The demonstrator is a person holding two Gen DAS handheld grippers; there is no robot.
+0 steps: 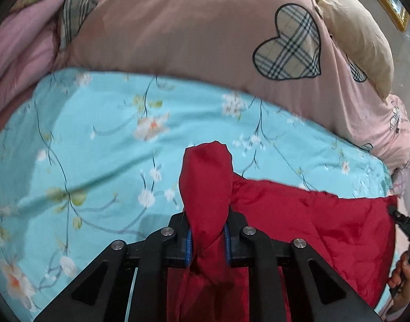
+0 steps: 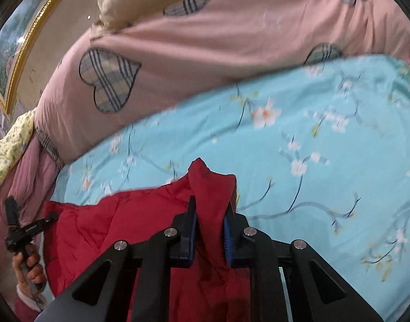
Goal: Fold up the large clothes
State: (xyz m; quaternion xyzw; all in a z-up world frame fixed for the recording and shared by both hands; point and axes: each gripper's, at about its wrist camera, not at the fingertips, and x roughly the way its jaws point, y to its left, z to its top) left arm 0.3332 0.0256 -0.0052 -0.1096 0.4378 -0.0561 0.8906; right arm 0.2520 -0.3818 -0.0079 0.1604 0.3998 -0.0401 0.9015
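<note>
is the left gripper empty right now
No, the left gripper is shut on a bunched fold of the red garment, which sticks up between its blue pads above the blue floral sheet.

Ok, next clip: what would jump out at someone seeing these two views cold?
The crimson padded garment, low in both views, pinched in both the left gripper and the right gripper. It lies on a turquoise floral bedsheet, with a pink quilt with plaid hearts heaped beyond it.
</note>
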